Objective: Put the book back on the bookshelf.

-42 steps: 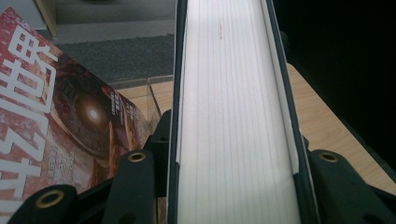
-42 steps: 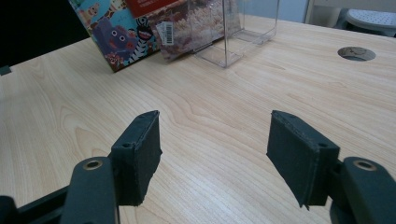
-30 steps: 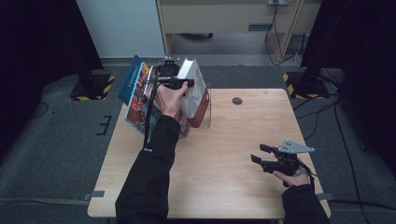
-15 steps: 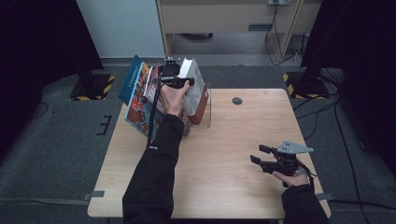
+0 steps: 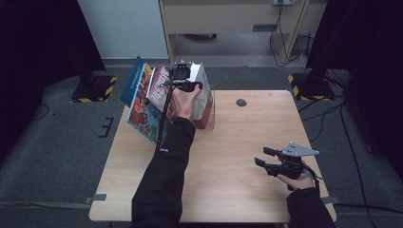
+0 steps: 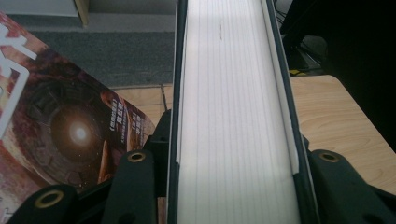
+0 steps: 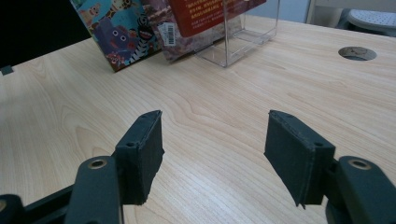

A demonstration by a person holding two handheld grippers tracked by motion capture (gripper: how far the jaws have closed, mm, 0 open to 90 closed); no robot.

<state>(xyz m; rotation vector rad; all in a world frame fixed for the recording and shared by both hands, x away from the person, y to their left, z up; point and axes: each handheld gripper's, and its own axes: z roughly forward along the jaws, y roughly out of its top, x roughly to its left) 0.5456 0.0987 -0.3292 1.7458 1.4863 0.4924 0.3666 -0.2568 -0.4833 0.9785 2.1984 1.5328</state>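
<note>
Left gripper view, left gripper clamping thick book, right gripper apparently empty, agape

Round grommet hole in wooden table.

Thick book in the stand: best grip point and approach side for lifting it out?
Grip the thick book across its covers at the upper page edge, coming from above. It stands nearly upright in the clear stand with the page edge facing up and leaning books beside it. The left gripper looks clamped there this way.
</note>
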